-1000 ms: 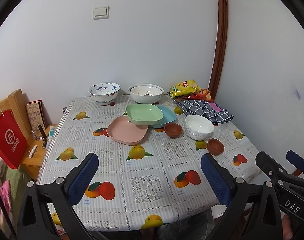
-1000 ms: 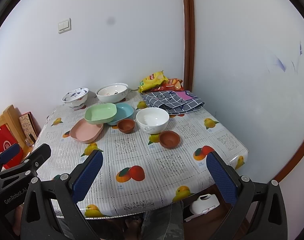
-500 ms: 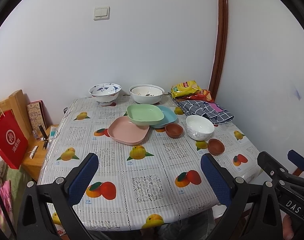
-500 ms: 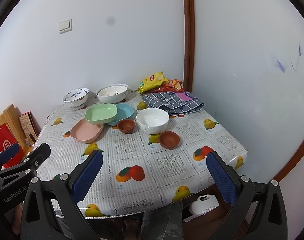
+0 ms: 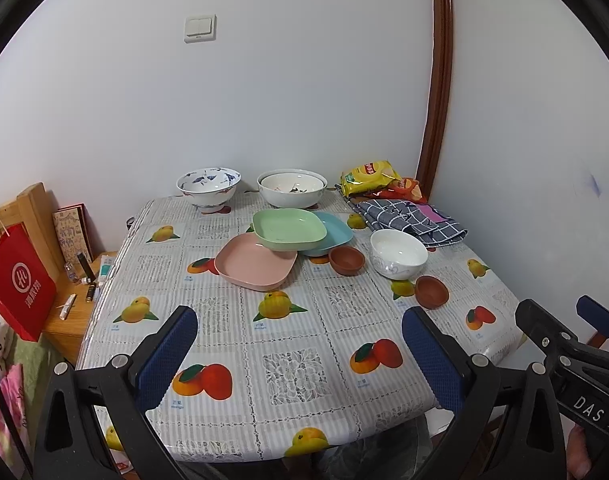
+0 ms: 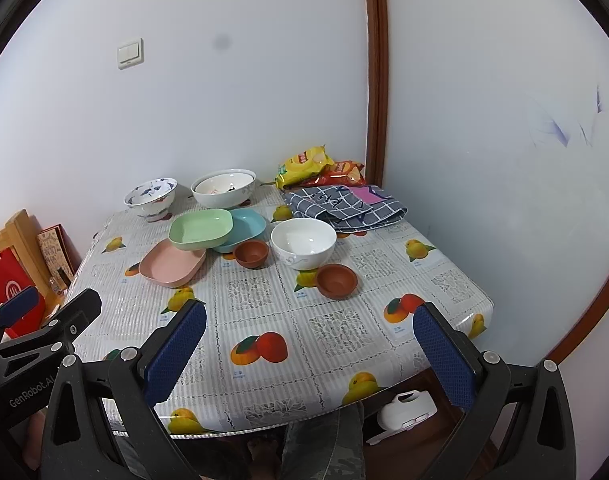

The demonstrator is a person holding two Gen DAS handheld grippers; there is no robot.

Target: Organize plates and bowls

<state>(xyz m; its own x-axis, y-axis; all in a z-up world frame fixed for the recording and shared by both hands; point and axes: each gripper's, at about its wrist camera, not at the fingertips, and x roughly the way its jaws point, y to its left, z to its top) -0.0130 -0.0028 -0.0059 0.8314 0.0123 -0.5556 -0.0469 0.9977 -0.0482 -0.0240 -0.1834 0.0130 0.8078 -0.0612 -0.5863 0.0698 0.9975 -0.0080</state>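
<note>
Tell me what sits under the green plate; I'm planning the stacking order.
The green plate rests across the pink plate and blue plate, overlapping both. The parts beneath it are hidden.

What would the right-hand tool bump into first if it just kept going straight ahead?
Probably the bare tablecloth. The right tool is open, hovering over the table's near edge and angled down. The closest dish in its line is the small brown bowl, though depth is unclear.

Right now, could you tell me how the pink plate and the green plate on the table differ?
The pink plate lies flat on the tablecloth, nearer the grippers; the green plate sits raised, resting across the pink plate's far edge and the blue plate. Pink is uncovered except for that edge; green overlaps both neighbours. Both are empty, rounded-square and shallow.
</note>
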